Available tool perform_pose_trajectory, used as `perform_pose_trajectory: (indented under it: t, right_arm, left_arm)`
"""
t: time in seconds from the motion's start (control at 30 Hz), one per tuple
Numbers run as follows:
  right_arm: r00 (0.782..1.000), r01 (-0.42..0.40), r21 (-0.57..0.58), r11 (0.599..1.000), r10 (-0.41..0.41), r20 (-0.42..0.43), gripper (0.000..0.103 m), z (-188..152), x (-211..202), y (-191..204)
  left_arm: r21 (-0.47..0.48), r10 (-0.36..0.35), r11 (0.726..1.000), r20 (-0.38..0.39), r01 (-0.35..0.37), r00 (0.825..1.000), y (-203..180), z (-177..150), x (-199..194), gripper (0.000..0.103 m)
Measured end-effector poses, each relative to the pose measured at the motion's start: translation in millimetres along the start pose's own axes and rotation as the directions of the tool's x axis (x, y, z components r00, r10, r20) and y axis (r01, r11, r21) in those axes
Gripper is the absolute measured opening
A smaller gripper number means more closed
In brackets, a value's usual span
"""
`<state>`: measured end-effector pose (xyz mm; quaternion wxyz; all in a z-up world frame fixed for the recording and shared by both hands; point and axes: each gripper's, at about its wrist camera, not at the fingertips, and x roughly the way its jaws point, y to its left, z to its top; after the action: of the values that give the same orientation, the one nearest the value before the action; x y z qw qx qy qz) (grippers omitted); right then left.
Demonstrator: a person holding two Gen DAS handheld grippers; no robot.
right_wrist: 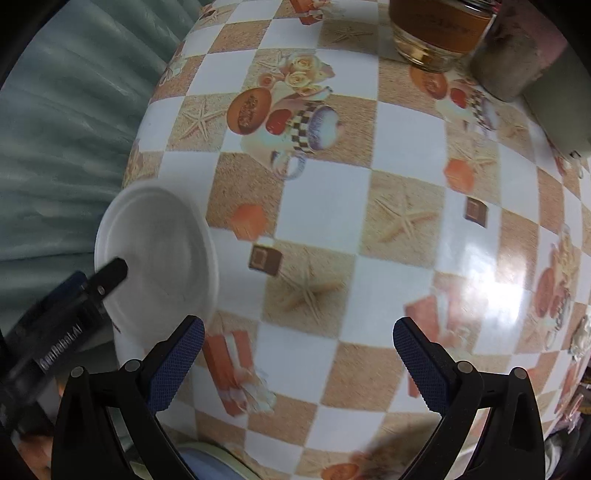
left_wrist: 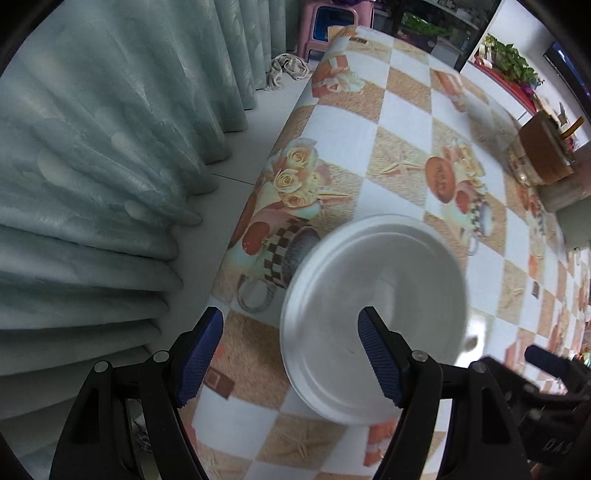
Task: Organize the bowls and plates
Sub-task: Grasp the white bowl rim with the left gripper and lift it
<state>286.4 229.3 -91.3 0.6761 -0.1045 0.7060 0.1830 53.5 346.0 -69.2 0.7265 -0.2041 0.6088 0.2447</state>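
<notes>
Left hand-held gripper [left_wrist: 290, 354] points straight down, jaws standing wide apart, blue ribbed pads [left_wrist: 380, 363] facing each other with nothing pressed between them. Right hand-held gripper [right_wrist: 299, 363] likewise points straight down, jaws wide apart, pads [right_wrist: 177, 369] gripping nothing. The two sit close side by side, each visible at the other's edge.

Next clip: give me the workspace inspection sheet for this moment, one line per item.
Surface: table under a glossy checkered cloth with fruit and starfish prints.
Job's things: one white plate near the table's curtain-side edge; no bowls seen.
Clutter: glass jar with brown label, grey container beside it.
Grippers: left tongs open above the plate, holding nothing; right tongs open over bare cloth.
Cables: nothing seen.
Surroundings: green curtain, pink stool, plants.
</notes>
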Motion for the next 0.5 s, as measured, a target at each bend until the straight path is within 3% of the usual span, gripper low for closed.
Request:
perform_pose_trajectory:
  t: [0.2, 0.27, 0.33, 0.4, 0.43, 0.5]
  right_arm:
    - [1.0, 0.002, -0.024, 1.0, -0.002, -0.001, 0.103, 18.6, 23.8, 19.5]
    - [1.0, -0.002, -0.023, 1.0, 0.002, -0.002, 0.099, 21.0, 30.3, 23.8]
    - [0.999, -0.033, -0.013, 0.999, 0.032, -0.023, 0.077, 21.3, 37.7, 26.8]
    - [0.999, -0.042, -0.008, 0.999, 0.041, -0.018, 0.065, 19.3, 38.6, 30.5]
    - [0.998, -0.06, -0.018, 0.998, 0.06, -0.026, 0.051, 19.4, 39.0, 34.4]
    - [0.996, -0.082, -0.037, 0.996, 0.08, -0.04, 0.039, 17.1, 39.5, 38.3]
  left_arm:
    - [0.043, 0.027, 0.999, -0.035, -0.026, 0.999, 0.8, 5.7, 27.1, 0.078]
    - [0.05, 0.038, 0.998, -0.054, -0.035, 0.998, 2.4, 7.9, 36.0, 0.078]
    - [0.044, 0.014, 0.999, -0.069, -0.011, 0.998, 4.5, 9.7, 40.9, 0.074]
    - [0.07, 0.026, 0.997, -0.06, -0.022, 0.998, 0.4, 10.4, 40.6, 0.069]
    - [0.089, 0.029, 0.996, -0.057, -0.024, 0.998, -3.1, 10.1, 39.7, 0.063]
    - [0.127, 0.018, 0.992, -0.06, -0.01, 0.998, -13.1, 9.7, 37.8, 0.045]
